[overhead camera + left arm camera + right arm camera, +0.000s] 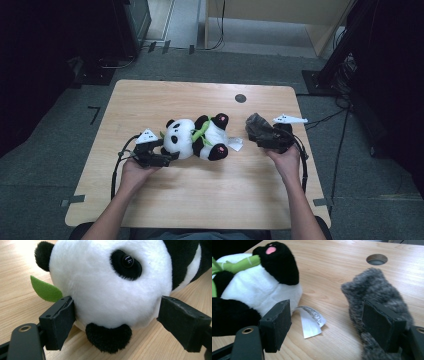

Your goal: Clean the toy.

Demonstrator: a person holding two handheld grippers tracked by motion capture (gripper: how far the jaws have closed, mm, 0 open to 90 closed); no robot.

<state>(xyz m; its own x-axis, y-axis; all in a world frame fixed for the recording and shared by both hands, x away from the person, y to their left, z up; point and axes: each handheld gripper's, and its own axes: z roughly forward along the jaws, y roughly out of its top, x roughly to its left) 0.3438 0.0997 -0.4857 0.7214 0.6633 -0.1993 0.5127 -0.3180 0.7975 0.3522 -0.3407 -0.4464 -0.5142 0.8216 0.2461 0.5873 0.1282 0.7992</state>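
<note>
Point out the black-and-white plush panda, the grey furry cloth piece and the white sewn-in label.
black-and-white plush panda (186, 136), high view, on its white head.
grey furry cloth piece (372, 287), right gripper view, on its upper fur.
white sewn-in label (310, 325), right gripper view, on its flat middle.

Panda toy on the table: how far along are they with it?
Done: the panda plush lies on the table, with the grey furry piece apart beside it. In hand: the left gripper has open jaws flanking its head, and the right gripper is open by the grey piece. Left: apparently everything else, since neither is gripped.
</note>
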